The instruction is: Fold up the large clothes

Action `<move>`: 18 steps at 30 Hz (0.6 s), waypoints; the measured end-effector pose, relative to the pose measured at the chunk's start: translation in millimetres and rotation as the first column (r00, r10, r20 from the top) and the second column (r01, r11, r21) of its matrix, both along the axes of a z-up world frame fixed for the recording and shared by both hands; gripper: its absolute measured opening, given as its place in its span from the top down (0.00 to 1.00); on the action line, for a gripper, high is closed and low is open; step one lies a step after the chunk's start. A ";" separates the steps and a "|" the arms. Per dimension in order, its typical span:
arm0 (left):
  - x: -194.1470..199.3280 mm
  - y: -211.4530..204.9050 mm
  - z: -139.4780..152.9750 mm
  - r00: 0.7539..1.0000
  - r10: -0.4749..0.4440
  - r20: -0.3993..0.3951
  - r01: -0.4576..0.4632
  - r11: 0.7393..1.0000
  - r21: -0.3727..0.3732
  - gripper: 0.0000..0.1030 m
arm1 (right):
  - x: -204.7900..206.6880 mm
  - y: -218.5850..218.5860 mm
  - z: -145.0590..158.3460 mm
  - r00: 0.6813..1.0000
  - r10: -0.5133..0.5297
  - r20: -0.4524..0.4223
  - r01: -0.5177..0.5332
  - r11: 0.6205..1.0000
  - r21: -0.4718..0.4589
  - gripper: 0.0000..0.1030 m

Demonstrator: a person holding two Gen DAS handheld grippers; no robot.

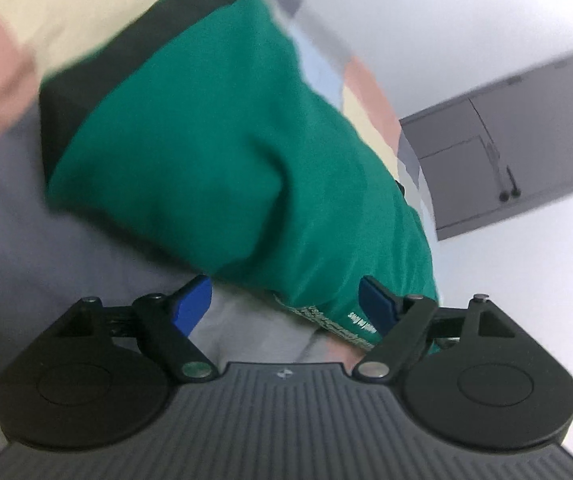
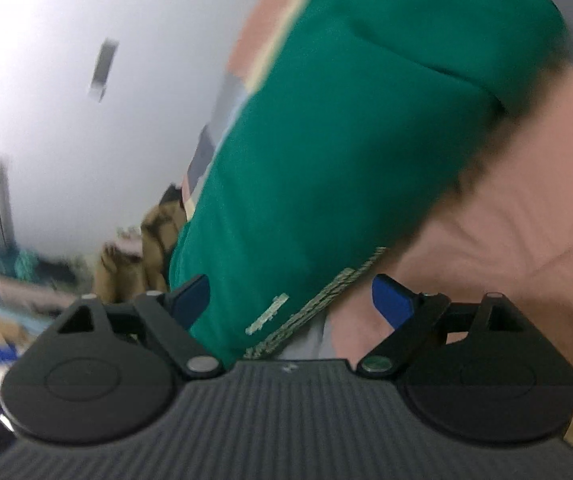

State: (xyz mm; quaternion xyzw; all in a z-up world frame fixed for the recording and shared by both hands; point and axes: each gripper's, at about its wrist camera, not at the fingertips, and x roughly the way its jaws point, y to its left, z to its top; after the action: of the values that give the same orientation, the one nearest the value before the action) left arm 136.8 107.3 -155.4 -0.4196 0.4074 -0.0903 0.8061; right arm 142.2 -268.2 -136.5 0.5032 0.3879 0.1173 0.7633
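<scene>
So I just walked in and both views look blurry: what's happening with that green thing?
A person is folding a green garment lying on a patchwork bedspread. Both tongs, the left tongs and the right tongs, are open with the garment's printed edge between their blue fingers, clamping nothing. The blur suggests motion.

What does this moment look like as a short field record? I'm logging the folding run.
garment: green shirt, bunched, printed edge near both grippers
surface: patchwork bedding in pink, cream and grey
left gripper: open, shirt edge between the fingers, not clamped
right gripper: open, shirt edge between the fingers, not clamped
background: grey cabinet on a white wall
image quality: motion blur in both views
</scene>
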 end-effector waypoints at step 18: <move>26.2 38.7 -45.1 0.957 0.289 -0.027 -0.287 0.929 -0.235 0.30 | 35.7 -27.1 -29.6 0.965 -0.259 0.025 0.258 0.965 0.048 0.17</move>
State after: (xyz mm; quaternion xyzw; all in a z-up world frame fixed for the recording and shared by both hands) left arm 163.0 145.9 -200.5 -0.5675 0.3245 -0.0207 0.7565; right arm 177.9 -295.2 -166.1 0.5645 0.3043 0.0331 0.7666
